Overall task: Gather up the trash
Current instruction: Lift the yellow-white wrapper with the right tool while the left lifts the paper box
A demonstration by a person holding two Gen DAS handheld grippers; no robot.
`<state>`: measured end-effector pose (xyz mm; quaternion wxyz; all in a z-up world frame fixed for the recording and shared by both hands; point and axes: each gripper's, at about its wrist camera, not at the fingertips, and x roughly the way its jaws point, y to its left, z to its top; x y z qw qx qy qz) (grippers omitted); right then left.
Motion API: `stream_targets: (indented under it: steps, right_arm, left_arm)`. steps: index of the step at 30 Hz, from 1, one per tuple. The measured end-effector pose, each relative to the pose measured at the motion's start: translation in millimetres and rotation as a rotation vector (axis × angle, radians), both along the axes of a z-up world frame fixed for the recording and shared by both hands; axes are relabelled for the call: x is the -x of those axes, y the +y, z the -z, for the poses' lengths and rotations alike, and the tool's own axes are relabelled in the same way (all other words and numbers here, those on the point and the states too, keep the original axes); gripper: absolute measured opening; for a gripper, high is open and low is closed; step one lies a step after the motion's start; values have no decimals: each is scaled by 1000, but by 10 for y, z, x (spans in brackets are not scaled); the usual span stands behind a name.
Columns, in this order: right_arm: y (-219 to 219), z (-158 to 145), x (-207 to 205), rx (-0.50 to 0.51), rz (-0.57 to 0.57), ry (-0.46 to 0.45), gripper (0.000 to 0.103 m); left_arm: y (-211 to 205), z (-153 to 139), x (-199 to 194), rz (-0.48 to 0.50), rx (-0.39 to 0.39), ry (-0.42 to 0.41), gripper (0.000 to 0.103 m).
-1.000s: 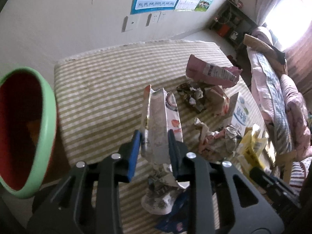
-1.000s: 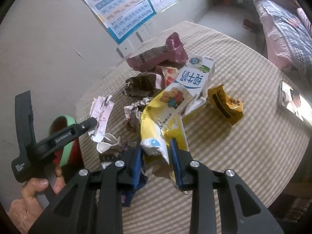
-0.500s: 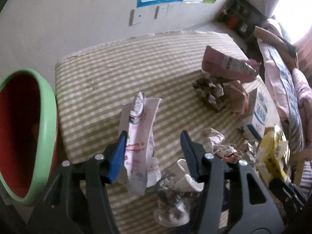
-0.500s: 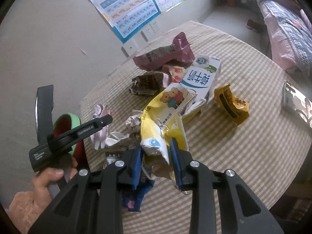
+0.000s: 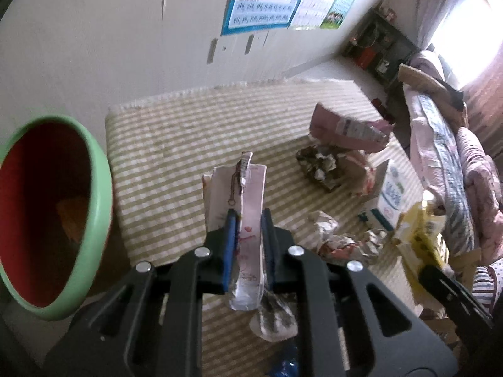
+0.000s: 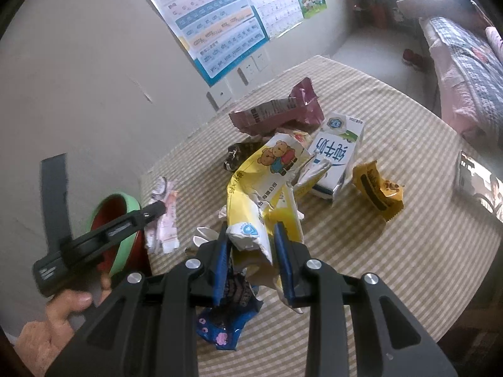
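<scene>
Plainly light and floppy, the pink wrapper (image 5: 248, 220) sits pinched mid-length in the closed left tongs (image 5: 248, 245), while the right tongs (image 6: 251, 251) clamp the crinkly yellow bag (image 6: 264, 194) near its torn end.

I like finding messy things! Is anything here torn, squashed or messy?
Yes. Crumpled wrappers lie in a heap on the striped table, and the milk carton lies tipped over with its top torn open. Each pair of tongs grips a wrinkled wrapper: left pink, right yellow.
</scene>
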<state>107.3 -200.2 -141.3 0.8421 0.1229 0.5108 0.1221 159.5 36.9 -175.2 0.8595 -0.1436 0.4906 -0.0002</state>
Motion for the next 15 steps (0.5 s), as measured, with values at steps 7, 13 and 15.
stream_targets:
  steps: [7,13,15]
  right_arm:
    - [27,-46,16,-4,-4,-16,27]
    - [85,-67,12,-4,-20,-23,27]
    - [123,-76,11,-1,-30,-26,27]
  left_arm:
    - [-54,-295,212,21,0,-84,15]
    - [-103,-437,352,41,38,-105,15]
    - [-100,-472,397,42,46,-113,15]
